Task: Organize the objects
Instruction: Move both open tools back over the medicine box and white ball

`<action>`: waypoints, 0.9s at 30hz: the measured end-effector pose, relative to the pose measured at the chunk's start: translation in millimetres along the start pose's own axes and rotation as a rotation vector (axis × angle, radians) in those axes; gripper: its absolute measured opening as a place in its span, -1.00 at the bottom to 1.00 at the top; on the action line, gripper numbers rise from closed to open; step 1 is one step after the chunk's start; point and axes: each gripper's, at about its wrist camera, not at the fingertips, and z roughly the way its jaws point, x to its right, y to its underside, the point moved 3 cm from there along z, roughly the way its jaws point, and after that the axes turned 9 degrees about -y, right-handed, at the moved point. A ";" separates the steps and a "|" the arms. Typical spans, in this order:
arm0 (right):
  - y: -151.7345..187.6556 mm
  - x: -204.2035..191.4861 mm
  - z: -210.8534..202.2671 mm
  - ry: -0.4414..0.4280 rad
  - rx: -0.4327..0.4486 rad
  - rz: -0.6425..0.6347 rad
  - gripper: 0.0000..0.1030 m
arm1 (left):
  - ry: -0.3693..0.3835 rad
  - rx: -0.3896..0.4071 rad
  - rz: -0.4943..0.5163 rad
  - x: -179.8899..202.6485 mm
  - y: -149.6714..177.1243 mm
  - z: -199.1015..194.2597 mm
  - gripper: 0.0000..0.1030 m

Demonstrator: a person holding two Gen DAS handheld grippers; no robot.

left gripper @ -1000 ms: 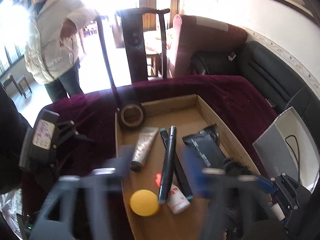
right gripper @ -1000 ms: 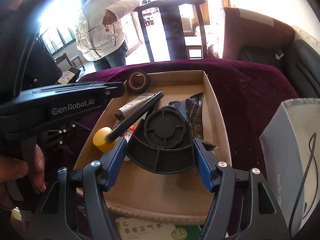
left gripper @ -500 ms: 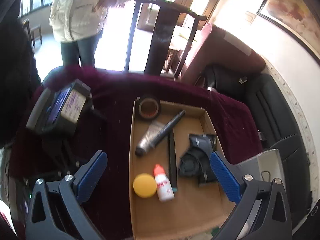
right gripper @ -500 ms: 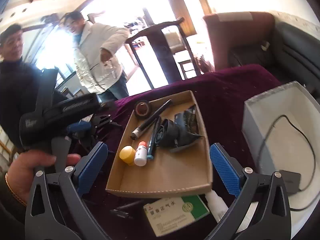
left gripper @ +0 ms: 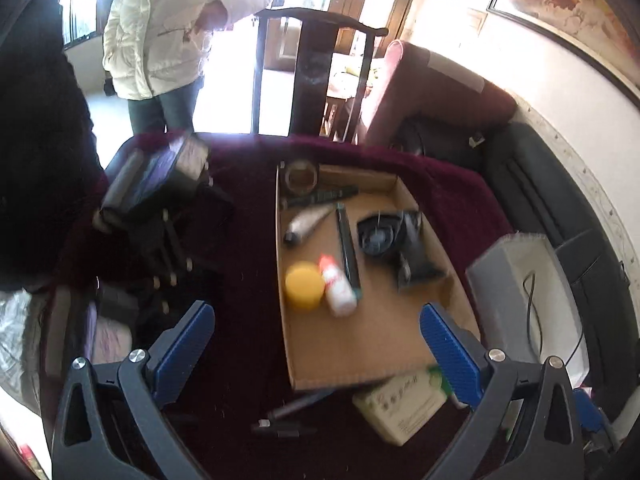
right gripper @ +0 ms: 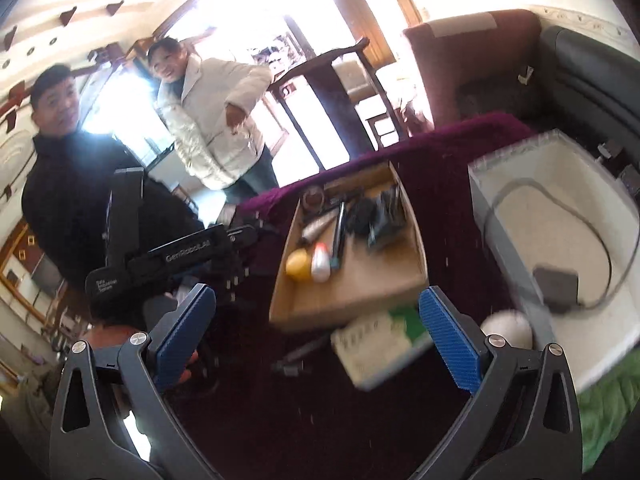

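Two grippers, left [left gripper: 316, 344] and right [right gripper: 316, 332], both spread wide after opening over the last moment, nothing between the blue pads, held above the maroon cloth [left gripper: 244, 320]. Eight items in the cardboard tray [left gripper: 376, 344]: tape roll [left gripper: 301, 176] in the far left corner, tube [left gripper: 306, 224], two pens [left gripper: 347, 248], yellow ball [left gripper: 304, 285] touching white bottle [left gripper: 338, 286], black fan [left gripper: 376, 236] against black pouch [left gripper: 416, 252]. Outside, just before the tray's near edge: green-white box [left gripper: 400, 400], dark marker [left gripper: 296, 404]; grey bin [right gripper: 568, 248] with cable off to the right.
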 end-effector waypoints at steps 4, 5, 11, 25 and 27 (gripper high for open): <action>29.7 10.5 4.8 0.009 -0.077 0.029 1.00 | 0.039 -0.054 0.004 5.5 37.5 6.4 1.00; 34.8 13.6 5.2 0.018 -0.087 0.030 1.00 | 0.039 -0.062 0.013 7.4 46.3 8.2 0.99; 49.7 34.4 0.2 0.027 -0.110 0.105 1.00 | 0.048 -0.121 -0.006 4.1 74.9 13.3 0.99; 51.6 46.2 -52.1 -0.025 0.010 0.184 1.00 | 0.106 -0.070 0.054 31.0 81.2 -12.1 0.99; 50.1 51.5 -62.4 -0.040 0.030 0.210 1.00 | 0.132 -0.099 0.060 43.4 81.6 -8.6 0.99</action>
